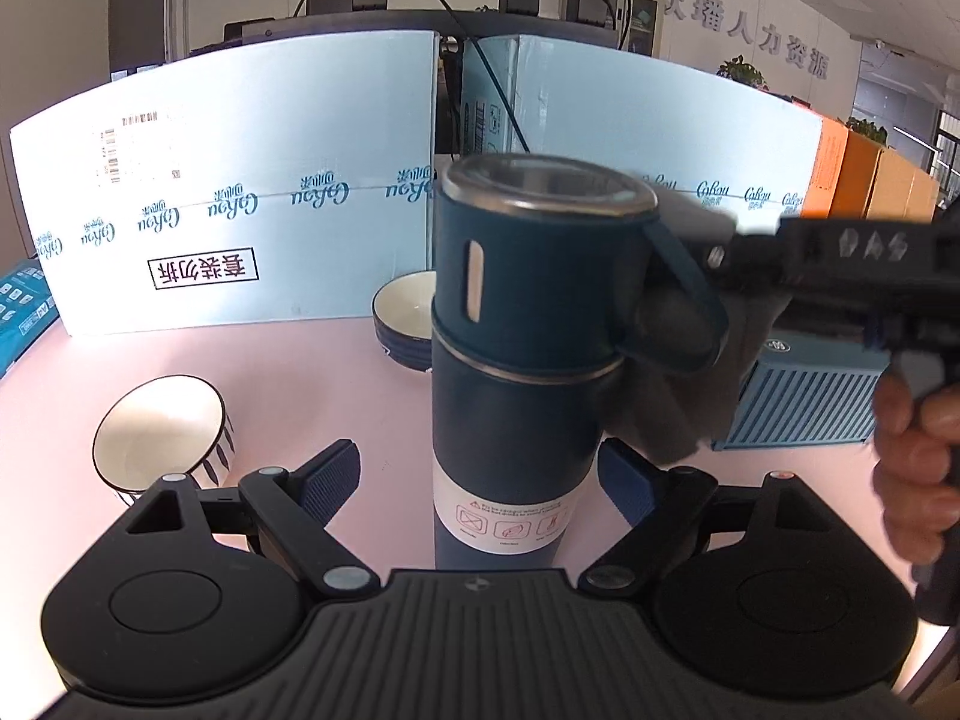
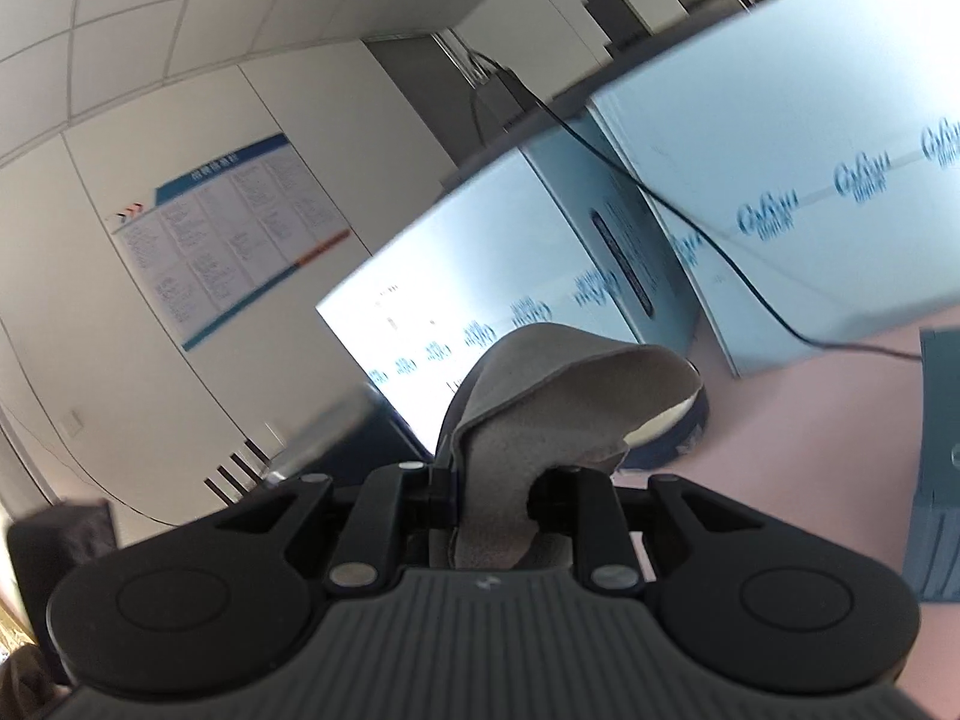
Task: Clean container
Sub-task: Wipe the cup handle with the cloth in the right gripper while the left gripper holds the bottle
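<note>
a dark blue flask point(image 1: 510, 372) stands upright on the pink surface point(image 1: 336, 396) between the spread pads of the left hand-held gripper point(image 1: 480, 483), which seem just clear of its sides. the right hand-held gripper point(image 1: 708, 276), blurred, presses a grey cloth point(image 1: 678, 396) to the flask's upper right by its strap. two bowls point(image 1: 159, 432) sit behind and left, a blue slatted box point(image 1: 804, 390) right

Bright, glare on boxes point(image 1: 252, 180) — fisheye-bent, motion-blurred.
</note>
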The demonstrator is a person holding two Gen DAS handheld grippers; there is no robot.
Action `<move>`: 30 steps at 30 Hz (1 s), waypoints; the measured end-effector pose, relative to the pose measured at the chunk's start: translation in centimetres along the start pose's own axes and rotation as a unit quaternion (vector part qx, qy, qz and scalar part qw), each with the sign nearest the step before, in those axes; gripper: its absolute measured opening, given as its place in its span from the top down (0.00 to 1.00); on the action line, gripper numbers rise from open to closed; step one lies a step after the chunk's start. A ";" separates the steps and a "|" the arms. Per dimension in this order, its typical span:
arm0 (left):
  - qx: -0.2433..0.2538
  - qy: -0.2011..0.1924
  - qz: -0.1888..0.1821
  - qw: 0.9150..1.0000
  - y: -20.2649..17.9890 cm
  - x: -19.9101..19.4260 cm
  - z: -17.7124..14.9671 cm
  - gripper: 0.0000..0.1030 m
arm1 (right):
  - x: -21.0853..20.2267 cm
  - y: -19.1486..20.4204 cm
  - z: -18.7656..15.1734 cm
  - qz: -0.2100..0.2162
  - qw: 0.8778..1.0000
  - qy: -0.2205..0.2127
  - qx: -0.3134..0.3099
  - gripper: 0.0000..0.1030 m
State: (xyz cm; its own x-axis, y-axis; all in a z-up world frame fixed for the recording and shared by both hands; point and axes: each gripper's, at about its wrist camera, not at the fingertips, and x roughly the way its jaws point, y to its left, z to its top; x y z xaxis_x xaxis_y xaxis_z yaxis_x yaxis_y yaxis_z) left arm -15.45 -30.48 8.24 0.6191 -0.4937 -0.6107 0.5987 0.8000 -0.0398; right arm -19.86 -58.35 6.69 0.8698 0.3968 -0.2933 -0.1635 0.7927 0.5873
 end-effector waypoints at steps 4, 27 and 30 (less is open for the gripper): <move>0.004 -0.010 -0.010 1.000 -0.1 -0.7 0.0 0.18 | 0.9 -1.0 -1.5 -0.013 1.000 0.024 0.006 0.78; -0.068 -0.058 0.068 0.994 -4.7 -2.0 2.5 0.09 | 2.0 -2.8 -3.9 -0.015 0.997 0.070 0.026 0.78; -0.120 -0.059 0.075 0.988 -4.1 -1.8 2.1 0.12 | 2.0 -3.0 -3.8 -0.013 0.997 0.070 0.026 0.78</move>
State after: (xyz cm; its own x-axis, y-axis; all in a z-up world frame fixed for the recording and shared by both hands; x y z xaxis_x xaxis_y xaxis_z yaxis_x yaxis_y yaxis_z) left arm -17.89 -33.57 11.17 0.7555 -0.3888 -0.5273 0.3667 0.9179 -0.1516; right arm -19.45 -58.14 1.46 0.7992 0.4405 -0.4089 -0.1152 0.7800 0.6151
